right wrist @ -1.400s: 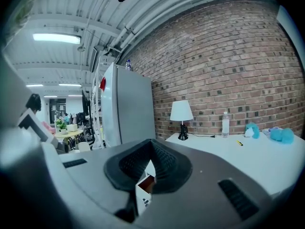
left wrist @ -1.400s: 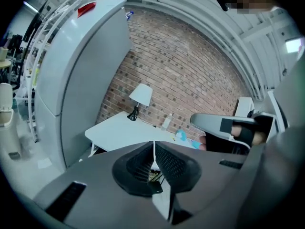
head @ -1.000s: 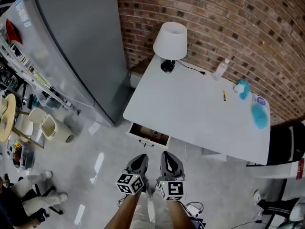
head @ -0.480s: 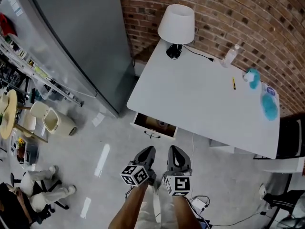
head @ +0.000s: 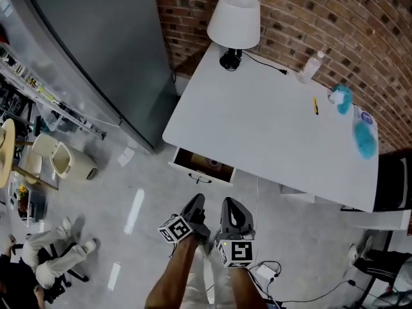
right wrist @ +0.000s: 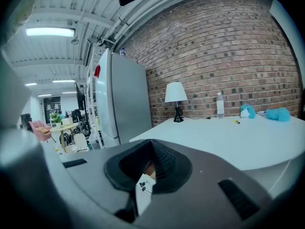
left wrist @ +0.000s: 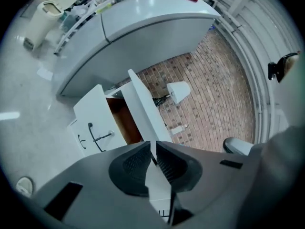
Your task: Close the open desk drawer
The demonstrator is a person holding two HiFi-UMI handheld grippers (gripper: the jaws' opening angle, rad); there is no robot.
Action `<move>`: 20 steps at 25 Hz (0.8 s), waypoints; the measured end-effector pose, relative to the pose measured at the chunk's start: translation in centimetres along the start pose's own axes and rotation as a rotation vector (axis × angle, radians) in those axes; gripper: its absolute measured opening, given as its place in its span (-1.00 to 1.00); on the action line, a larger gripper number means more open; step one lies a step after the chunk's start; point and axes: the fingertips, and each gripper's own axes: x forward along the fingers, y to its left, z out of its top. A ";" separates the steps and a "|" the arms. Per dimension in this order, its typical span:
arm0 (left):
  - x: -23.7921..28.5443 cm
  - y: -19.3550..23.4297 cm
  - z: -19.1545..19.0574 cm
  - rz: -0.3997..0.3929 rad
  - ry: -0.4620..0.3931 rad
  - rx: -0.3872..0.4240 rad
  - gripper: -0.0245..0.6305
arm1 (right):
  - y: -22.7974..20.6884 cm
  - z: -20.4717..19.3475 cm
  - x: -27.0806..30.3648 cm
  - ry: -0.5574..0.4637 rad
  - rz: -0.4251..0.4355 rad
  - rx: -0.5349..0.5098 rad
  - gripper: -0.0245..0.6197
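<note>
The white desk (head: 270,127) stands against a brick wall. Its left drawer (head: 199,167) is pulled open, showing a brown inside behind a white front. In the left gripper view the drawer front (left wrist: 93,123) carries a dark handle. My left gripper (head: 195,203) and right gripper (head: 230,206) hover side by side over the floor, a short way in front of the drawer and apart from it. Both are shut on nothing. The left gripper (left wrist: 153,144) points toward the drawer; the right gripper (right wrist: 151,144) looks along the desk top.
A white lamp (head: 235,21), a bottle (head: 310,66), a yellow pen (head: 315,106) and teal items (head: 364,140) sit on the desk. A grey fridge (head: 96,44) stands to the left. Bins (head: 55,159) and a seated person (head: 38,262) are at left; cables (head: 270,272) lie on the floor.
The head camera has shifted a little. Both grippers stay shut and side by side, slightly nearer the drawer. The drawer stays open.
</note>
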 end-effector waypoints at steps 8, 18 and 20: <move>2.0 3.9 -1.1 -0.008 -0.056 -0.183 -0.70 | -0.4 -0.9 0.3 0.003 -0.001 0.005 -0.92; 4.4 9.8 -2.5 -0.008 -0.155 -0.417 -0.62 | -0.6 -2.4 0.6 0.015 0.003 0.013 -0.92; 5.0 10.8 -3.0 -0.005 -0.159 -0.439 -0.62 | -0.8 -2.7 0.7 0.016 0.003 0.014 -0.92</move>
